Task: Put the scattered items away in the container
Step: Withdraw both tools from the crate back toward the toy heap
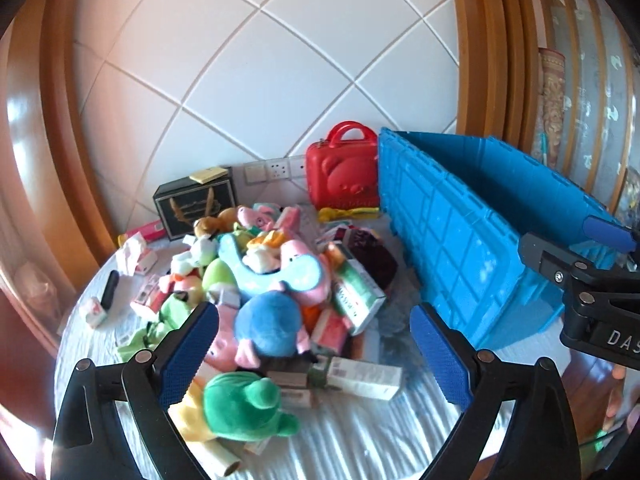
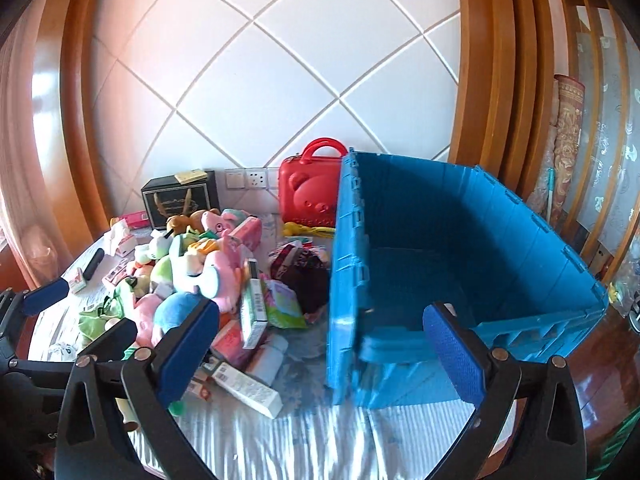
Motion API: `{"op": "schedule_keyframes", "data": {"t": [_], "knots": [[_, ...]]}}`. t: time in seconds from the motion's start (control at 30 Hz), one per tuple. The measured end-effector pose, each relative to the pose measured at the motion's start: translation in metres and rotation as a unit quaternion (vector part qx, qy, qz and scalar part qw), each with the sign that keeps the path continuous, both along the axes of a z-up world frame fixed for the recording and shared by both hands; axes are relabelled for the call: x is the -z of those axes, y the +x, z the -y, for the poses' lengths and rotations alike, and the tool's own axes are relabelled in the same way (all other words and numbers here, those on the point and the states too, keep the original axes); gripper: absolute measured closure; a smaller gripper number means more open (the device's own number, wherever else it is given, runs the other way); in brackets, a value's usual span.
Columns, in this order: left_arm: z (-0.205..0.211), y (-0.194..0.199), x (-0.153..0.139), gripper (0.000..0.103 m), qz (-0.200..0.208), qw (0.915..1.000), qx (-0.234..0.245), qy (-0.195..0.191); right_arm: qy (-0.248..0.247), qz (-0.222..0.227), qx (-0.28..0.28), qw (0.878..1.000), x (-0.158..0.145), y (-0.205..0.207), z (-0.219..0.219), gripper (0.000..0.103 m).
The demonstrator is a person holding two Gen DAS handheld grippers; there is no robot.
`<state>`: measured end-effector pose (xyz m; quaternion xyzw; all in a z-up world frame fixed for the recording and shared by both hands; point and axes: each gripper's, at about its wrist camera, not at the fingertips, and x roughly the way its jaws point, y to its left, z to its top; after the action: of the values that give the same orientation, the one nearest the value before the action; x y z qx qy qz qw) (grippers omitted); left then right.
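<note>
A heap of plush toys and small boxes lies on a white striped cloth (image 1: pixel 360 440). A green plush (image 1: pixel 244 404) sits nearest, a blue plush (image 1: pixel 268 324) behind it, and a long white box (image 1: pixel 360 376) beside them. A large blue crate (image 1: pixel 460 216) stands to the right of the heap; its inside (image 2: pixel 420 232) shows only blue walls and floor. My left gripper (image 1: pixel 316 356) hangs open above the near side of the heap, holding nothing. My right gripper (image 2: pixel 320 354) stands open at the crate's near left corner, also holding nothing.
A red case with a handle (image 2: pixel 308 192) and a black gift box (image 2: pixel 180 200) stand at the back against the tiled wall. Small packets and a black stick (image 1: pixel 110 290) lie left of the heap. Wooden frames flank both sides; a rolled rug (image 2: pixel 568 140) leans at the right.
</note>
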<state>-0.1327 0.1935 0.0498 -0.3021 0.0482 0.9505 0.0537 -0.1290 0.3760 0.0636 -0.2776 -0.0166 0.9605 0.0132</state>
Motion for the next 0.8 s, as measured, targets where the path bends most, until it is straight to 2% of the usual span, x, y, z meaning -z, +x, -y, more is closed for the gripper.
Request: {"op": "schedule_keyframes", "data": {"t": [0.27, 0.5, 0.63, 0.8], "knots": [[0.090, 0.019, 0.037, 0.005, 0.030, 0.9994, -0.016, -0.011, -0.022, 0.033, -0.021, 0.999, 0.039, 0.009, 0.081, 0.000], [0.146, 0.015, 0.093, 0.005, 0.087, 0.9944, -0.061, -0.004, -0.025, 0.103, -0.038, 0.994, 0.099, -0.006, 0.120, 0.000], [0.164, 0.013, 0.138, 0.007, 0.137, 0.9865, -0.088, -0.008, -0.026, 0.155, -0.054, 0.986, 0.144, -0.018, 0.132, 0.000], [0.172, 0.008, 0.193, 0.016, 0.218, 0.9689, -0.116, 0.011, -0.027, 0.219, -0.077, 0.972, 0.196, -0.031, 0.140, 0.000]]}}
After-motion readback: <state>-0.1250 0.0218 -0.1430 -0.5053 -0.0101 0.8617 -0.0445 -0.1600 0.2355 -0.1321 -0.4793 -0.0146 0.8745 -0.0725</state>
